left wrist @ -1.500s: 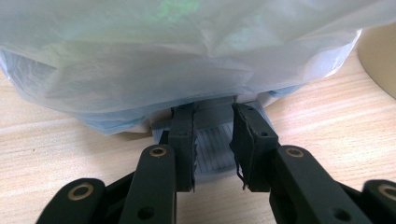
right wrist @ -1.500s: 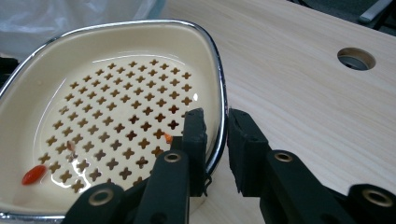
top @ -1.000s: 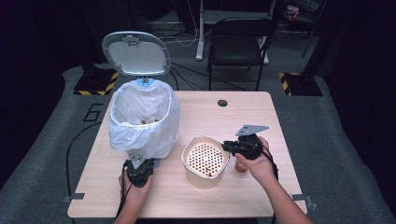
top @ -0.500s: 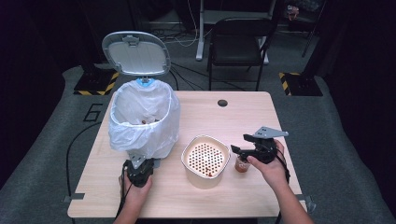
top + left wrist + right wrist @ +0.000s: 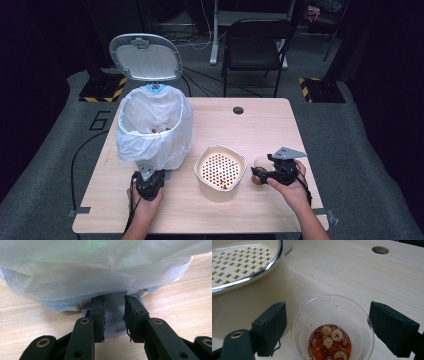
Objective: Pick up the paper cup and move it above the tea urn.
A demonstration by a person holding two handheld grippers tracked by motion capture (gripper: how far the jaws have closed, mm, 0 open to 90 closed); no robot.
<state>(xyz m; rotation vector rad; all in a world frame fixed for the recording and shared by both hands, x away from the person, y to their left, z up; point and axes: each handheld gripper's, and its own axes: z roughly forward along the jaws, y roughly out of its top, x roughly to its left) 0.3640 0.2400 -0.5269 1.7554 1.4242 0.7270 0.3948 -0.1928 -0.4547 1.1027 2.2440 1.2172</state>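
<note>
Right gripper (image 5: 329,327) has drawn back beside the strainer bowl (image 5: 220,172), jaws opening, straddling the cup (image 5: 333,330); left gripper (image 5: 113,317) clamps the bin pedal (image 5: 113,318), half hidden under liner (image 5: 100,272); wooden table (image 5: 260,125), dark room.

Plastic cup (image 5: 333,325) of fruit bits sits between spread jaws — untouched.

the only readable sign is a large "6" on the grey floor mat (image 5: 99,120) left of the table.
</note>
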